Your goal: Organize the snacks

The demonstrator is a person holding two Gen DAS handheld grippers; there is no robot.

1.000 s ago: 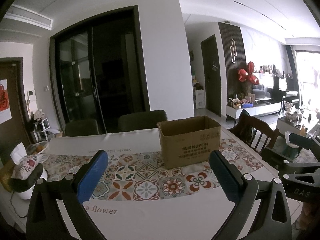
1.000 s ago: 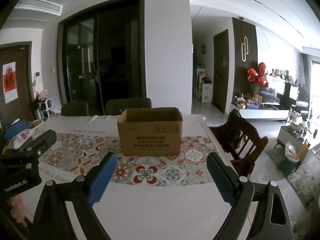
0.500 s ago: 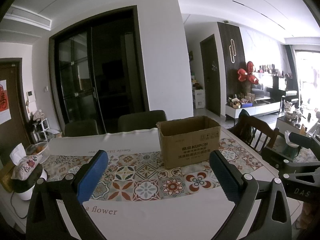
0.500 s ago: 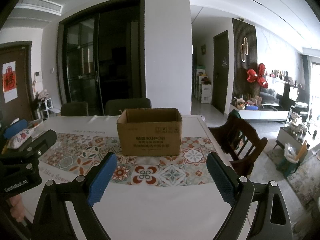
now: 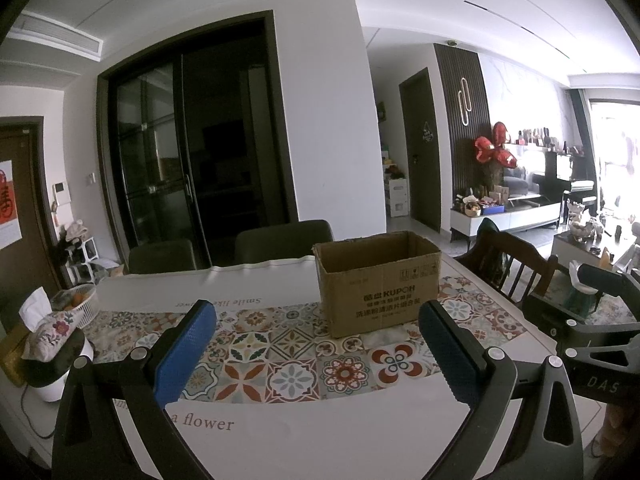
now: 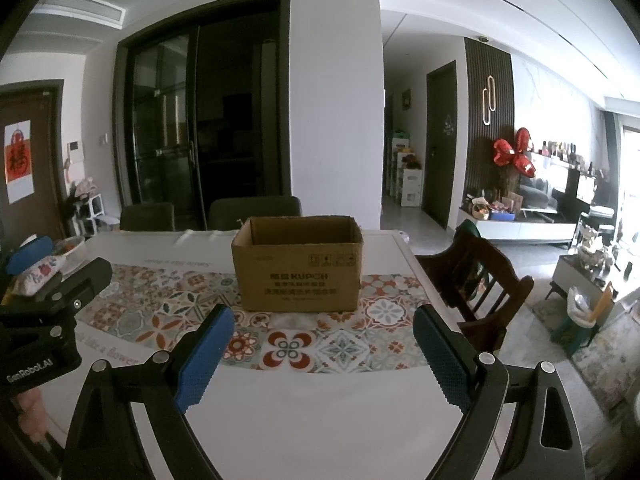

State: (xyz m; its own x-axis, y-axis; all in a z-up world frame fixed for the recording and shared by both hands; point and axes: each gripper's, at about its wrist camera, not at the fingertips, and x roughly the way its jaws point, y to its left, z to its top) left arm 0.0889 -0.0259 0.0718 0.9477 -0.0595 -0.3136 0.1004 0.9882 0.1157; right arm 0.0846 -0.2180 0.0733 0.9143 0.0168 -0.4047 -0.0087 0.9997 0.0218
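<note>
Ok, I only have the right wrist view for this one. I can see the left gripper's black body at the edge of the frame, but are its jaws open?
Observer: Yes. In the left wrist view, the left gripper has its jaws wide apart with nothing between them. It faces the cardboard box.
Operator: What is the flowery thing behind it?
Observer: It's a tissue box in a floral cover, with a white tissue sticking up. It sits on top of a white appliance.
Operator: Are there any snacks on that side?
Observer: I can't make out any. There is a white wire basket beside the tissue box with something orange in it.
</note>
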